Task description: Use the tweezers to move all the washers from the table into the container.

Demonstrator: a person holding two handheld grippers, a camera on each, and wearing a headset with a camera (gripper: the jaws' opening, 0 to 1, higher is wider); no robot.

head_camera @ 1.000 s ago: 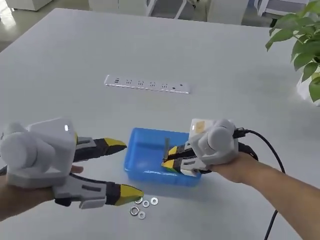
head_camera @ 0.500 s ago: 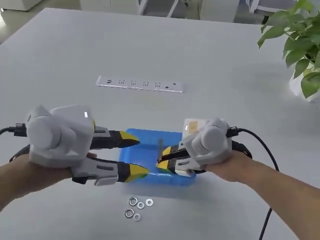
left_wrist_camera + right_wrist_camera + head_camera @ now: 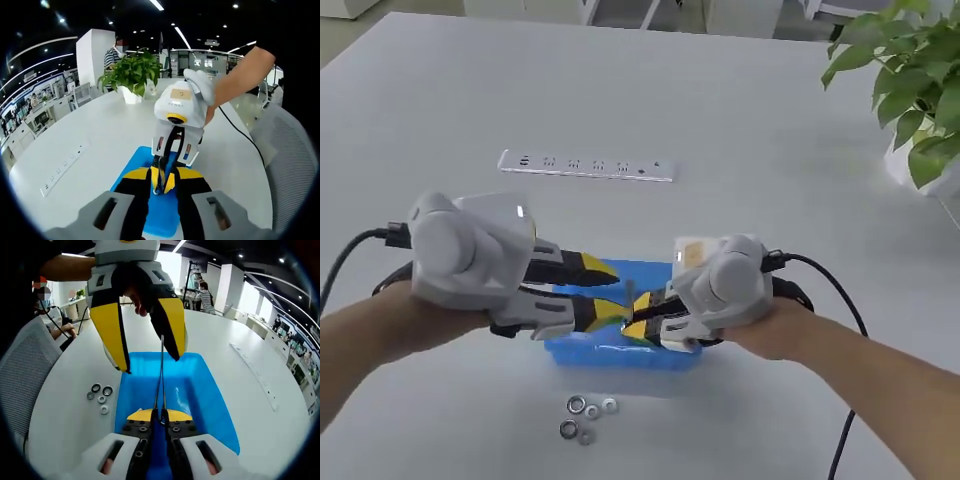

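- Currently the step in hand is judged to be a handover or regrip of the tweezers, ahead of any pick; no washer is held.
- The right gripper is noted with its jaws closed on the handle end of the tweezers. The tool points forward along the jaws, above the blue container.
- The left gripper is noted facing the right one with its jaws apart, straddling the far end of the tweezers. In the right gripper view the tip lies close against one yellow jaw; contact cannot be confirmed.
- Five washers are counted in a loose cluster on the table, near the container's long wall on the person's side and apart from it.
- Progress is judged to be at the start, since the whole cluster remains to be transferred. The container floor is partly washed out by glare and cannot be fully checked.
- The next move is judged to call for the left jaws to be closed gently across the tweezers without knocking the tool askew. The tip would then have to be lowered to the cluster, so a grip that lets the prongs be squeezed is needed.
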